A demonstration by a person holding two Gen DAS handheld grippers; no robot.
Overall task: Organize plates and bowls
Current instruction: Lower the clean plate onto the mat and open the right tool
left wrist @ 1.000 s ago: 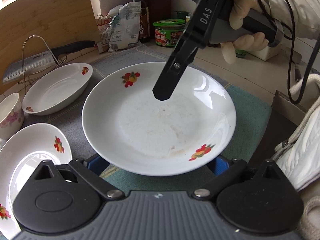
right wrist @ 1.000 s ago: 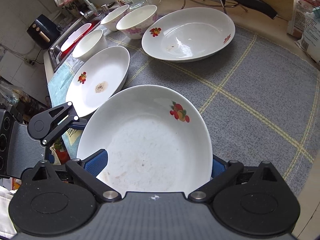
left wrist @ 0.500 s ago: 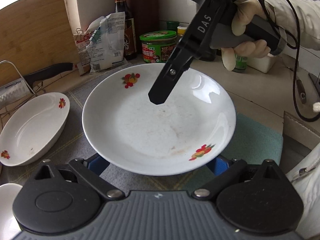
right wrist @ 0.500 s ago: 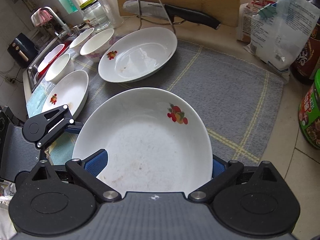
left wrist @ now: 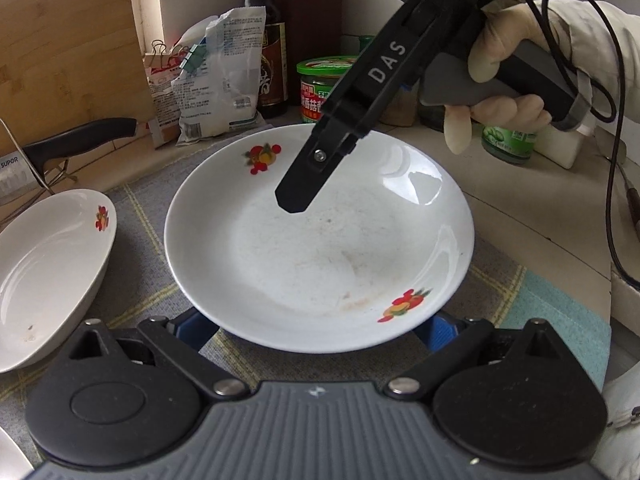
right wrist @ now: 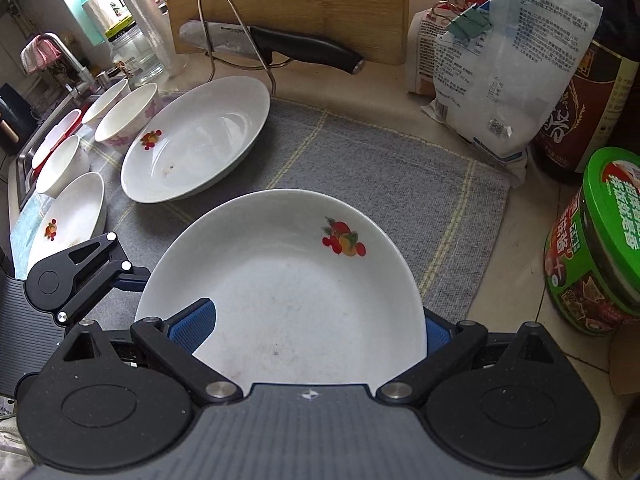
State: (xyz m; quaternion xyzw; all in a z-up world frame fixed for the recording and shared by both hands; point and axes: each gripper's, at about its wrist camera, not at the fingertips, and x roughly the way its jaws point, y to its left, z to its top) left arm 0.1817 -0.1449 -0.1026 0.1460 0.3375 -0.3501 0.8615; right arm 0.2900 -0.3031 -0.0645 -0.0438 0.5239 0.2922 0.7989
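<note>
A white plate with fruit prints (left wrist: 320,240) is held above the grey mat, also seen in the right wrist view (right wrist: 288,288). My left gripper (left wrist: 316,330) grips its near rim, blue pads under the edge. My right gripper (right wrist: 316,328) grips the opposite rim; one of its fingers (left wrist: 304,184) shows over the plate's inside in the left wrist view. A second white plate (right wrist: 196,140) lies on the mat to the left. A smaller plate (right wrist: 68,216) and three bowls (right wrist: 128,120) stand further left.
The grey checked mat (right wrist: 380,168) covers the counter. A knife on a wire stand (right wrist: 280,48) and a cutting board (right wrist: 288,4) are behind. A bag (right wrist: 504,76), a dark bottle (right wrist: 592,80) and a green-lidded jar (right wrist: 596,240) stand at the right. The sink (right wrist: 44,136) lies far left.
Both grippers have carried the plate to the right along the mat, toward the bag and jar. The other plates and bowls have slid to the left of the views.
</note>
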